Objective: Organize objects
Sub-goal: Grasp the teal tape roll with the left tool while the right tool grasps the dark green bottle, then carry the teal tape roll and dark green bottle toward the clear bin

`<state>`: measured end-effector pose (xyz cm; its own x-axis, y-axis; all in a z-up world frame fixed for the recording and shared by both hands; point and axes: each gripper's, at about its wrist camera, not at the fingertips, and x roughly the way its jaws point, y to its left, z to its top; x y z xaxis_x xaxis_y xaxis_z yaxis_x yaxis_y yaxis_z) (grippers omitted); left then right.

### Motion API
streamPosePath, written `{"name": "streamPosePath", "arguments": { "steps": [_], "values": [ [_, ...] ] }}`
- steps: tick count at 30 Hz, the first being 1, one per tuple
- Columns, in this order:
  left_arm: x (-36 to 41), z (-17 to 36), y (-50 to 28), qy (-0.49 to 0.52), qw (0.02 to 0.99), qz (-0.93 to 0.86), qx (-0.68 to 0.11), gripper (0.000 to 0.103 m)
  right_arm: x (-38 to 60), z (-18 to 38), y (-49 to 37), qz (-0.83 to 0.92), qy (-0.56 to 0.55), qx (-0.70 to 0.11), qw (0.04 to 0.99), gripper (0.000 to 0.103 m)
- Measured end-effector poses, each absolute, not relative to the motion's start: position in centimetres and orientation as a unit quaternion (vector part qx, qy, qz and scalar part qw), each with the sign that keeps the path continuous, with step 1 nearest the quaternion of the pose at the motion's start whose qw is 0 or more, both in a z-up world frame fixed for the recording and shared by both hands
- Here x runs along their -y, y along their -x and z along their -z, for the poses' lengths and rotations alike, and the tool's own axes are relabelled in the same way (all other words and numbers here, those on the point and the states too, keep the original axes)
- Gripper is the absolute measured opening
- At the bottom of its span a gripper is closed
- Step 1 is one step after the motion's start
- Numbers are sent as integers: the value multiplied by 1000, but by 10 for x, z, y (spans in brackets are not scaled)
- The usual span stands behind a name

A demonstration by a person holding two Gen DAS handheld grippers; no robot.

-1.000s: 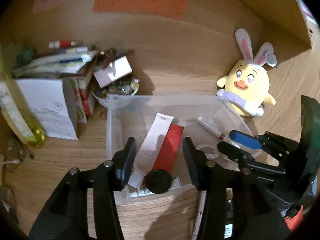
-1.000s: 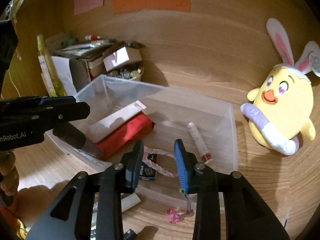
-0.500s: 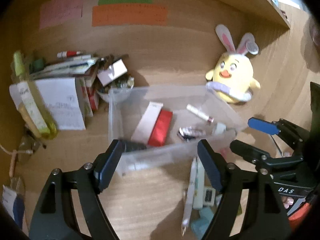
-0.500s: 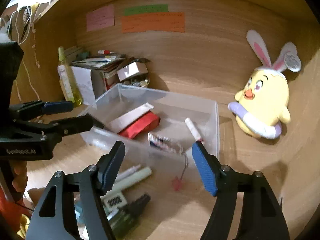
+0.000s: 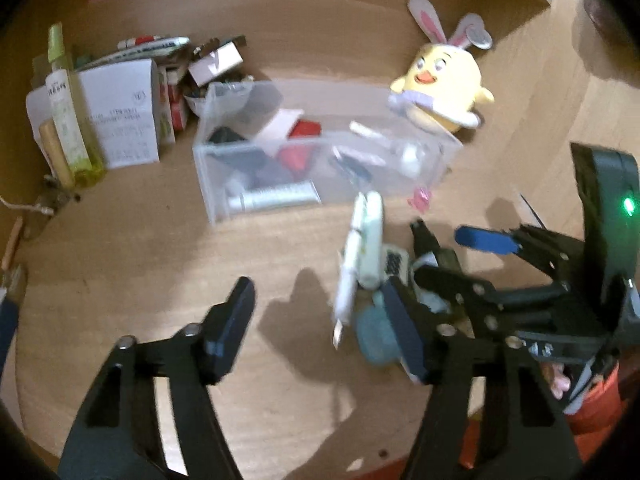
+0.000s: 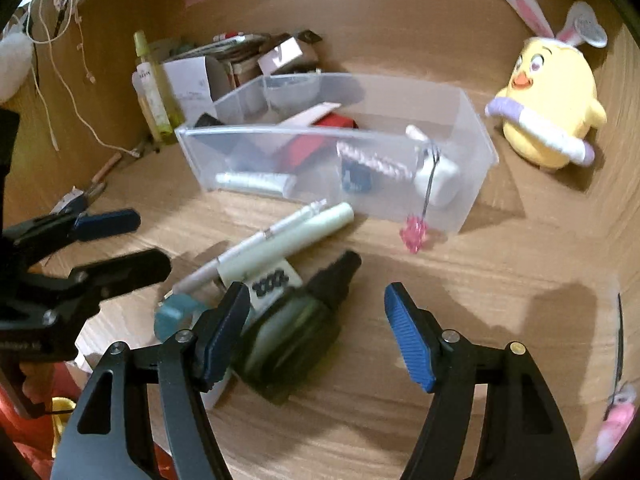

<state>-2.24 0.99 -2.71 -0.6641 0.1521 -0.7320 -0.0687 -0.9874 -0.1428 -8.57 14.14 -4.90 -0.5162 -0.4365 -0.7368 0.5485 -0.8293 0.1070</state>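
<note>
Both my tongs are spread wide with nothing in them: left gripper (image 5: 324, 320) and right gripper (image 6: 320, 328) hover low over the wooden desk (image 6: 500, 280). The clear bin (image 6: 476, 120) holds a red pouch (image 6: 304, 148) and tubes. Pens (image 6: 280, 236) and a dark bottle (image 6: 296, 328) lie loose in front; plush chick (image 6: 552, 92) sits beside it.

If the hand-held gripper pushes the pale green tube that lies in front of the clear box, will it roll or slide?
The pale green tube looks round and smooth, so it would probably roll sideways rather than slide. It leans on the white pen and a small white box, which may block it or move with it. It looks stiff and probably light.
</note>
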Motion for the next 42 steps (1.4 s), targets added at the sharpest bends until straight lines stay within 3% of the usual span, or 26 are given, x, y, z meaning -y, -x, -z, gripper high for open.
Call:
{"name": "streamPosePath", "arguments": {
  "steps": [5,9,11,14,18,42],
  "values": [
    [-23,31,11,408,84,-908,54,48,-148,54,81,870,-406,-73,271,62],
    [-37,36,11,417,106,-901,48,35,-151,57,80,869,-406,-78,273,45],
    [-43,39,13,422,109,-899,44,35,-152,59,80,869,-405,-79,273,39],
    [-47,44,17,427,101,-898,37,33,-152,59,78,872,-400,-81,272,38],
    [-42,50,24,431,98,-896,46,18,-154,59,76,876,-392,-83,268,38],
    [-9,-21,48,322,90,-938,96,18,-185,-18,85,921,-298,-40,249,38]
  ]
}}
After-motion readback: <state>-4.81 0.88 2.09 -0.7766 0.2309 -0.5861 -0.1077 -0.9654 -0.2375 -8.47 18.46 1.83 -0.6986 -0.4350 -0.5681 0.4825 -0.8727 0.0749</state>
